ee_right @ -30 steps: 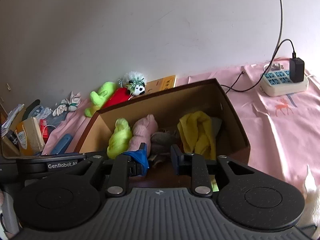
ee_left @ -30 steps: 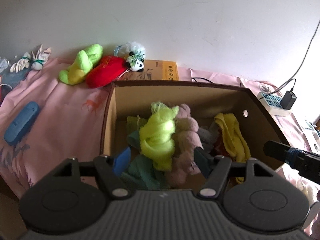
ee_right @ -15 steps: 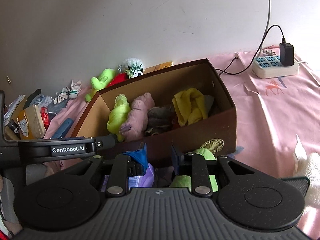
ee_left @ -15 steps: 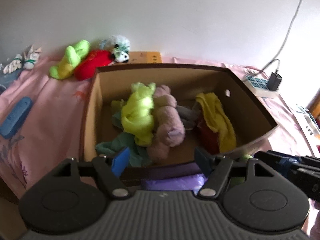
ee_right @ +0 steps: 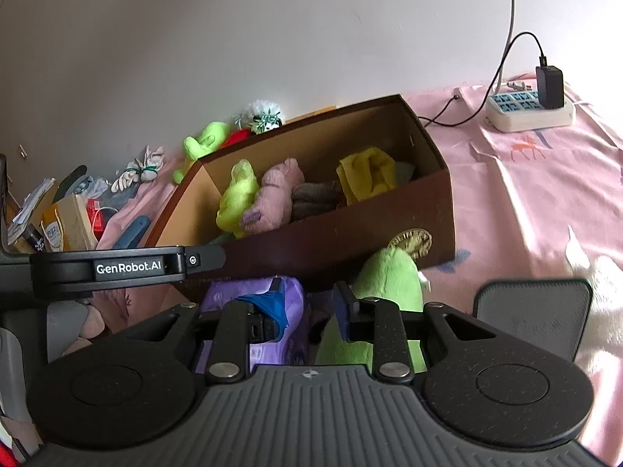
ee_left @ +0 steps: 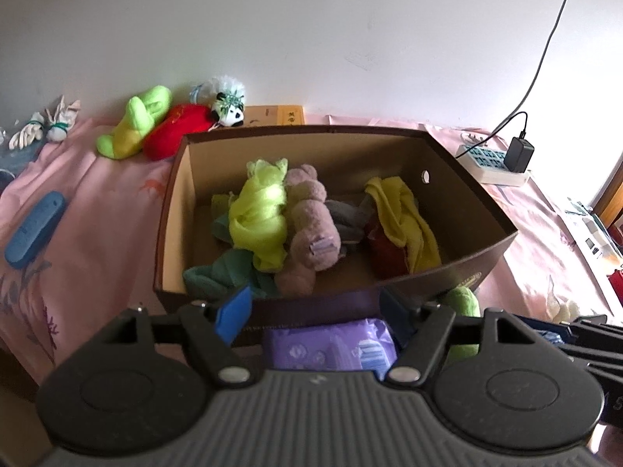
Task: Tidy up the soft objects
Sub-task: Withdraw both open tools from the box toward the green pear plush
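Observation:
A brown cardboard box [ee_left: 447,268] stands on the pink sheet and holds a lime cloth [ee_left: 261,214], a pink plush [ee_left: 311,225], a yellow cloth [ee_left: 405,218] and a teal cloth [ee_left: 218,272]. In front of its near wall lie a purple pack [ee_left: 331,346] and a green plush [ee_left: 463,299]. My left gripper [ee_left: 313,311] hovers open above the purple pack, nothing between its fingers. In the right wrist view the box [ee_right: 350,233] sits ahead. My right gripper [ee_right: 307,307] hangs over the gap between the purple pack [ee_right: 292,295] and the green plush [ee_right: 389,276], jaws narrowly apart and empty.
Against the wall lie a green plush [ee_left: 132,128], a red plush [ee_left: 183,128] and a small panda [ee_left: 229,111]. A blue case [ee_left: 35,229] lies at the left. A power strip with a charger [ee_right: 529,113] sits at the right. Cluttered packets [ee_right: 62,225] fill the far left.
Both grippers have drawn back from over the box to its near side. The purple pack and the green plush have come into view beneath them. The box contents have not moved.

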`<action>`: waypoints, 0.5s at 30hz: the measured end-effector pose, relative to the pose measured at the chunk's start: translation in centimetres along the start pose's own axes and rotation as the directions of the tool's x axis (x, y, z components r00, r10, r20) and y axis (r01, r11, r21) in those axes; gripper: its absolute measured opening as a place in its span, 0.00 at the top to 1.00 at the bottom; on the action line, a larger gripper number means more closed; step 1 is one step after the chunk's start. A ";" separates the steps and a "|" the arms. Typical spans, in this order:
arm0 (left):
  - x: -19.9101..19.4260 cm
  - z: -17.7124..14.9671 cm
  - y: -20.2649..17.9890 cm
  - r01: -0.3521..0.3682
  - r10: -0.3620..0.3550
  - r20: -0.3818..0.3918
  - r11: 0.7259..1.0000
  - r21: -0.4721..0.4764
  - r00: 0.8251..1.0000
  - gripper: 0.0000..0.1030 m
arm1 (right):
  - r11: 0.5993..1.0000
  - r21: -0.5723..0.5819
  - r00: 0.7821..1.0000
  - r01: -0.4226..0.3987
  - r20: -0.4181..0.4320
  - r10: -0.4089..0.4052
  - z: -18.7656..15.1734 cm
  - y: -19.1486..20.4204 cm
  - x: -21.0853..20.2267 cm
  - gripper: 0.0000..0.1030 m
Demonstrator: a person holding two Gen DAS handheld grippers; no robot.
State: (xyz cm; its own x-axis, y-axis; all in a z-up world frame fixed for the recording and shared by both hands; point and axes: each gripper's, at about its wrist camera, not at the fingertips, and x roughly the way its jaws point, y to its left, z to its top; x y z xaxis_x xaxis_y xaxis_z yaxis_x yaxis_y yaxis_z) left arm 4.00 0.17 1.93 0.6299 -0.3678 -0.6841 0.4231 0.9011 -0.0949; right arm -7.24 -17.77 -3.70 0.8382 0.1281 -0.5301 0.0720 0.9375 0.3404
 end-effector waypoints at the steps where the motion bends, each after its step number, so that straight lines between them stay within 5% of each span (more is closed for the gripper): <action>1: -0.1 -0.2 0.0 0.001 -0.001 -0.002 1.000 0.001 1.000 0.29 | 1.000 0.002 1.000 0.000 -0.004 0.000 -0.2 0.0 -0.1 0.91; 15: -0.8 -3.4 -2.6 0.025 -0.022 -0.056 0.999 0.048 0.998 0.28 | 1.000 0.001 0.997 0.009 -0.072 -0.009 -3.7 -1.6 -2.0 0.90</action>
State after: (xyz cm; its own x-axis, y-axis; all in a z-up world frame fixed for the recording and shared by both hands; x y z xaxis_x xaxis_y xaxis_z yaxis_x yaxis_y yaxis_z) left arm 0.17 -1.10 0.26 0.5828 -0.3744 -0.7212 0.4694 0.8796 -0.0773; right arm -10.99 -18.34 -6.08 0.7965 0.1430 -0.5875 0.0800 0.9382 0.3368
